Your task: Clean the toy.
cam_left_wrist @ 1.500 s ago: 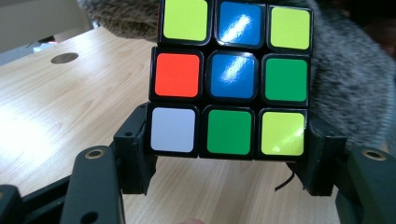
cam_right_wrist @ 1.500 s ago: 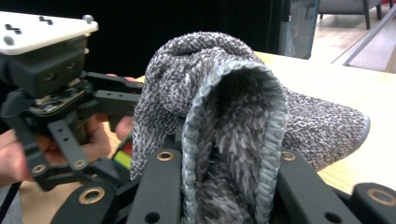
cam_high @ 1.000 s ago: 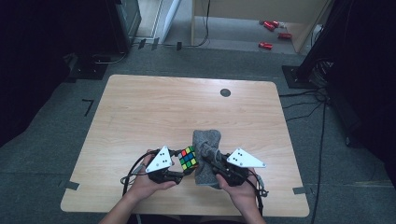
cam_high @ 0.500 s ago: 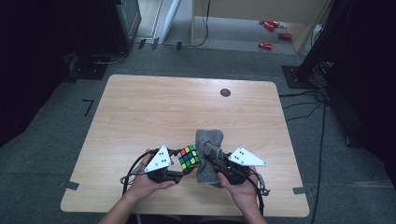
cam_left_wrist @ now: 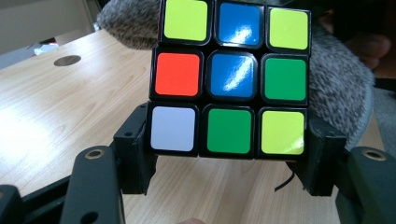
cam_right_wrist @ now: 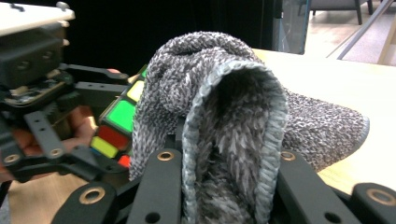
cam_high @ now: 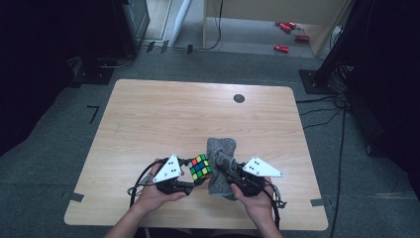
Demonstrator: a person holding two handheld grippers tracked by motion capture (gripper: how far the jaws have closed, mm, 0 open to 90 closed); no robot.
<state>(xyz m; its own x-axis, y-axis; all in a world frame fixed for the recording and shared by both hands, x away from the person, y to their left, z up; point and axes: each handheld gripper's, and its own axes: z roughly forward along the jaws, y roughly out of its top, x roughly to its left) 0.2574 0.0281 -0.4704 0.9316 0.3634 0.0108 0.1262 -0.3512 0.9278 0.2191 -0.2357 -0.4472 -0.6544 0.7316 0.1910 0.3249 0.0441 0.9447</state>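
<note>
A scrambled Rubik's cube (cam_high: 200,167) is held off the table near the front edge, with my left gripper (cam_high: 194,179) shut on its lower row. In the left gripper view the cube (cam_left_wrist: 231,77) shows a face of blue, green, yellow, red and white stickers between the jaws of the left gripper (cam_left_wrist: 229,158). A grey knitted cloth (cam_high: 221,148) lies beside it, one end on the table. My right gripper (cam_high: 224,167) is shut on a raised fold of the cloth (cam_right_wrist: 224,116), pinched in the right gripper (cam_right_wrist: 224,163). The cloth touches the cube's (cam_right_wrist: 119,126) side.
The wooden table (cam_high: 148,119) has a black round grommet (cam_high: 239,98) at the far centre-right. Both hands rest close to the table's front edge. Red objects (cam_high: 285,48) lie on the floor beyond the table, and cables (cam_high: 341,114) run along its right side.
</note>
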